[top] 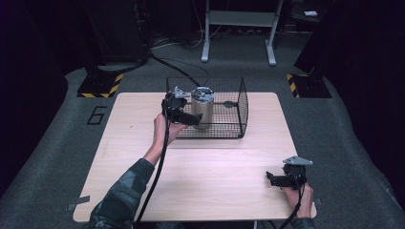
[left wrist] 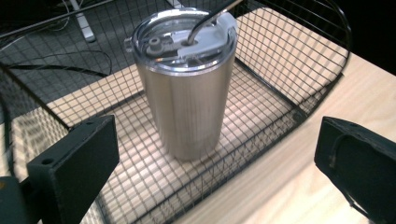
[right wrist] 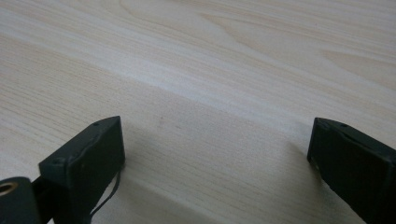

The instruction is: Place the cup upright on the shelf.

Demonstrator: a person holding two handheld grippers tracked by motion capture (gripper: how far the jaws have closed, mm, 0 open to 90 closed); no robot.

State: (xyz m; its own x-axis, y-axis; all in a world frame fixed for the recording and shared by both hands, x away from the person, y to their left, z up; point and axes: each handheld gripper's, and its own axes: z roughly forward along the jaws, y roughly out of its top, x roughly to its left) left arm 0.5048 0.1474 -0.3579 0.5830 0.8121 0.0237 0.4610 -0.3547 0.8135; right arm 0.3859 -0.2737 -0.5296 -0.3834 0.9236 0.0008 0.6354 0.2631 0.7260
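- A black wire basket [top: 236, 102] sits at the far edge of the wooden table [top: 200, 176], about midway along it.
- A steel tumbler [top: 202, 109] stands upright inside the basket, toward its left end, with a clear lid [left wrist: 182, 39] and a bent metal straw [left wrist: 205, 21] through the lid.
- The left gripper [top: 181, 113] is held at the basket's near-left corner, just beside the tumbler. In the left gripper view its jaws are spread wide, one on each side of the tumbler and nearer the camera than it; they hold nothing.
- The right gripper [top: 286, 177] rests near the table's near-right corner, well apart from the basket. Its jaws gape wide over bare wood, holding nothing.
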